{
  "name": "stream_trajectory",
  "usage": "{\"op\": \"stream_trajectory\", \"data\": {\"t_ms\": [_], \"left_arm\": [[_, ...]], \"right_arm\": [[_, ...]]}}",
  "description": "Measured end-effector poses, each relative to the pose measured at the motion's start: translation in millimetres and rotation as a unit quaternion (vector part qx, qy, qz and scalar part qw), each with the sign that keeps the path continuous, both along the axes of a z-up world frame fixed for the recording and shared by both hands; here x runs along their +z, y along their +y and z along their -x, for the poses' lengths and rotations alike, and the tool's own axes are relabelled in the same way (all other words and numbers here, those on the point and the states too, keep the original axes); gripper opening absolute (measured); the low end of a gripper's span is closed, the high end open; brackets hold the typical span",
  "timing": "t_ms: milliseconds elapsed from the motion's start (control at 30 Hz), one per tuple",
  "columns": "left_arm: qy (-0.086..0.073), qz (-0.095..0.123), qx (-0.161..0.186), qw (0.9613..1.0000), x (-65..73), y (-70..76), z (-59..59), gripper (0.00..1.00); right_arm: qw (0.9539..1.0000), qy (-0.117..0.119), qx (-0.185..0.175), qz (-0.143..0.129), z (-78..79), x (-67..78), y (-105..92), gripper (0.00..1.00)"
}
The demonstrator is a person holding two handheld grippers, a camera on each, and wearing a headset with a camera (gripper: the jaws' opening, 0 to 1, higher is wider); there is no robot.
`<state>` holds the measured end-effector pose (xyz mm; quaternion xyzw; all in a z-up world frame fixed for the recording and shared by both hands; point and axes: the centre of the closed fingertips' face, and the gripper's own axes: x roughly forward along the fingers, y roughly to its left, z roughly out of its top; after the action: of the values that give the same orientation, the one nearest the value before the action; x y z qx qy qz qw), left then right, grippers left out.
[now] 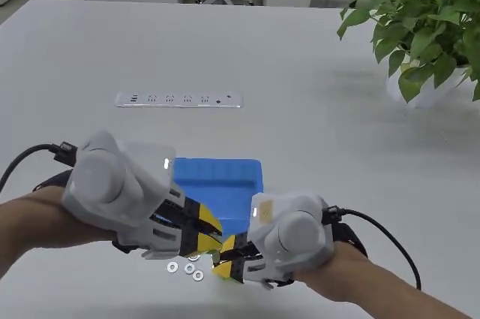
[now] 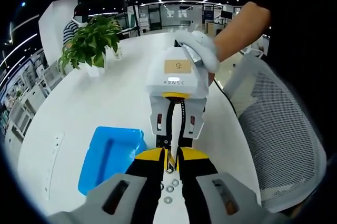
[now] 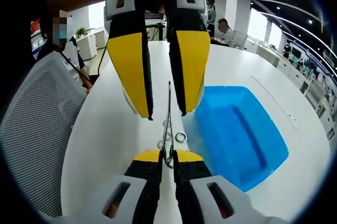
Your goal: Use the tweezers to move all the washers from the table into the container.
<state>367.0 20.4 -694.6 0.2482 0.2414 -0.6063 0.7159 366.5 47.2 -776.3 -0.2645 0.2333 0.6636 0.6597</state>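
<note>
White plastic left gripper (image 2: 169, 162), yellow jaws narrow around thin metal tweezers (image 3: 169, 109), grip unclear, small flat ring washers (image 1: 189, 268) on matte pale table (image 1: 315, 131) below, rectangular blue container (image 1: 225, 173) just behind, right gripper (image 3: 167, 156) clamped on tweezers' other end, leafy plant (image 1: 427, 26) far right
</note>
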Motion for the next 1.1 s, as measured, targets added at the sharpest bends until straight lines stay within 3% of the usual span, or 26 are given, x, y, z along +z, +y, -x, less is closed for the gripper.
{"op": "stream_trajectory", "data": {"t_ms": [200, 467, 533, 700, 833, 1000, 1100], "left_arm": [[0.009, 0.011, 0.017, 0.9997, 0.4, 2.7, -0.7, 0.32], [0.024, 0.065, 0.063, 0.9956, 8.7, 7.5, -0.6, 0.56], [0.026, 0.083, 0.083, 0.9928, 11.7, 10.4, -2.3, 0.61], [0.028, 0.097, 0.118, 0.9879, 12.7, 20.6, -2.6, 0.7], [0.027, 0.119, 0.147, 0.9816, 15.6, 26.8, -1.8, 0.78], [0.026, 0.125, 0.172, 0.9769, 12.7, 33.4, 1.5, 0.86], [0.023, 0.141, 0.188, 0.9718, 16.0, 35.3, 1.9, 0.9]], "right_arm": [[1.0, -0.004, 0.002, -0.001, -0.2, 5.4, -1.3, 0.09], [0.9999, -0.01, 0.005, -0.005, -0.6, 17.6, -2.8, 0.09], [0.9999, -0.01, 0.007, -0.006, -0.7, 20.8, -3.1, 0.09], [0.9999, -0.007, 0.007, -0.013, -2.3, 29.4, -1.6, 0.09], [0.9998, -0.008, 0.01, -0.016, -3.7, 36.9, -0.2, 0.09], [0.9996, -0.013, 0.015, -0.019, -6.8, 46.9, 0.6, 0.09], [0.9995, -0.017, 0.016, -0.021, -10.6, 53.2, 0.7, 0.09]]}}
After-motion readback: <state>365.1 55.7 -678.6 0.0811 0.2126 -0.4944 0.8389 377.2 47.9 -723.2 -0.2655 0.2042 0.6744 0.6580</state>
